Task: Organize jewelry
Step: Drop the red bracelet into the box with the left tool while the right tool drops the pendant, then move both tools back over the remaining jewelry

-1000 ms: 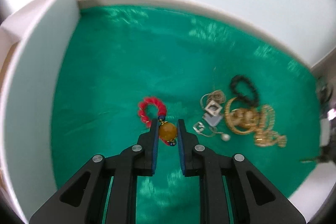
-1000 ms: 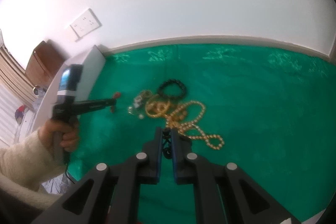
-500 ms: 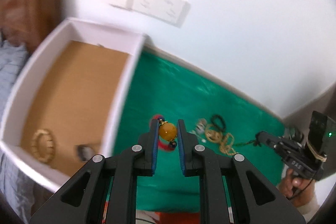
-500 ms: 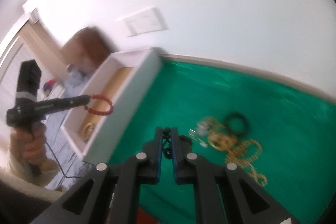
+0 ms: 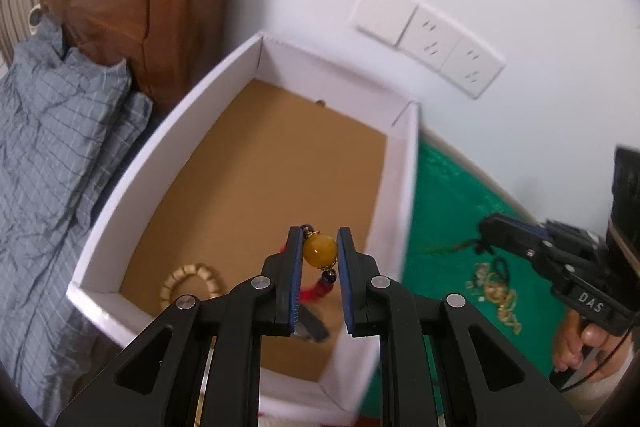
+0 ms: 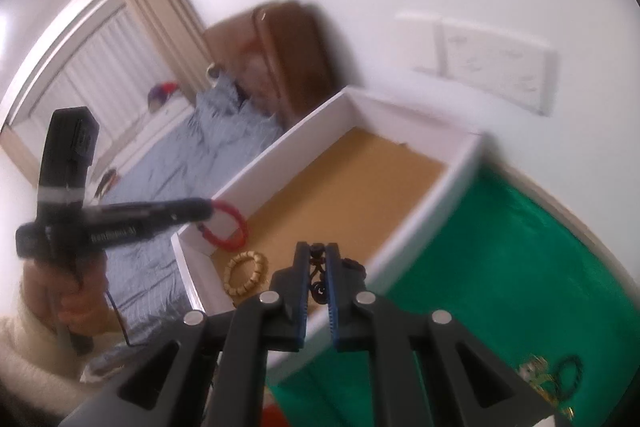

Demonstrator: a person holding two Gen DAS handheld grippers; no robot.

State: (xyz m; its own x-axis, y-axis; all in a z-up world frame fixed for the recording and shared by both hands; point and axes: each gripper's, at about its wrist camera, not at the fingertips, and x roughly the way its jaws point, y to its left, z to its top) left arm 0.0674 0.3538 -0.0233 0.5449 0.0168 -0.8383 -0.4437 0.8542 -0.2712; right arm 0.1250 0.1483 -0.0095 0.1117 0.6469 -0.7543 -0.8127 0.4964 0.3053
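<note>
Left gripper point(image 5: 319, 253): lower centre of the left wrist view, jaws pinching the amber bead of the red bracelet point(image 5: 319, 249); red beads hang below the pads, over the box interior.
Right gripper point(image 6: 318, 269): lower centre of the right wrist view, jaws pressed almost together on a dark necklace point(image 6: 318, 281), over the box's near wall.
White box point(image 5: 224, 67): centre of the left wrist view, brown cardboard floor, open top.
Beige bead bracelet point(image 5: 191, 283): on the box floor, lower left corner.
Dark item point(image 5: 310, 325): on the box floor behind the left gripper's fingers; kind cannot be told.
Green cloth point(image 6: 520, 255): right of the box.
Remaining jewelry pile point(image 5: 494, 287): on the cloth, right of frame, gold and black pieces.
Wall sockets point(image 5: 430, 35): upper right, on the white wall.
Bedding point(image 5: 52, 131): grey checked, left of the box.
</note>
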